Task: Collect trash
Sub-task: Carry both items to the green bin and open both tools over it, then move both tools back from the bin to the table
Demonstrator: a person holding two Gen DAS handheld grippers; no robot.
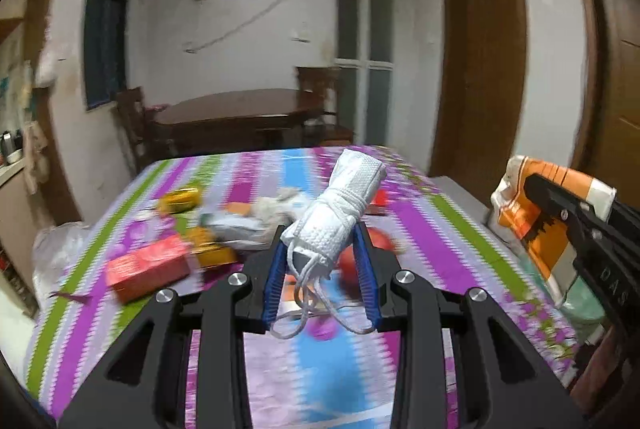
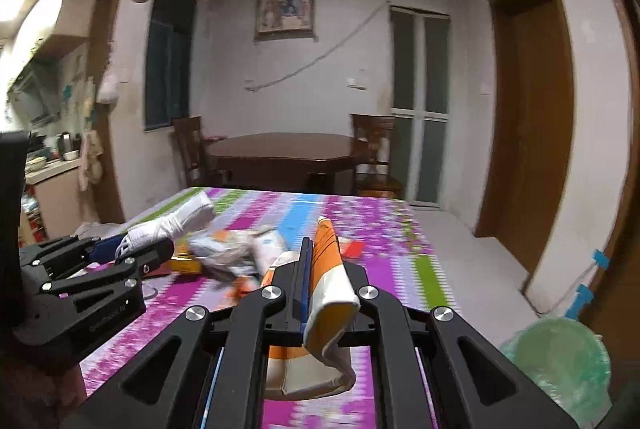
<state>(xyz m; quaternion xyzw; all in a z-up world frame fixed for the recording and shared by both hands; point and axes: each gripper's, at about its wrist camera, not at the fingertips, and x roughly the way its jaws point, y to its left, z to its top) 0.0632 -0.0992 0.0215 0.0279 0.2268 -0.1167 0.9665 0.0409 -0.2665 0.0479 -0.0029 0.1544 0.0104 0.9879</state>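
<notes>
Left tongs [image 1: 320, 257] clamped on white roll [image 1: 340, 205], right tongs [image 2: 320, 269] on flattened carton [image 2: 328, 293], both held above desk [image 1: 460, 229]. Bin [image 2: 560, 361] seen near right. Risk: roll's dangling cord [image 1: 304, 301] snagging remaining litter; thin carton slipping out.

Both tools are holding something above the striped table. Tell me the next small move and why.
Probably carry the right tool right and down to the green-lined bin and drop the flattened orange-and-white carton there. That tool is shut on it, the bin sits open at lower right, and the left tool already grips the white rolled cloth bundle.
</notes>
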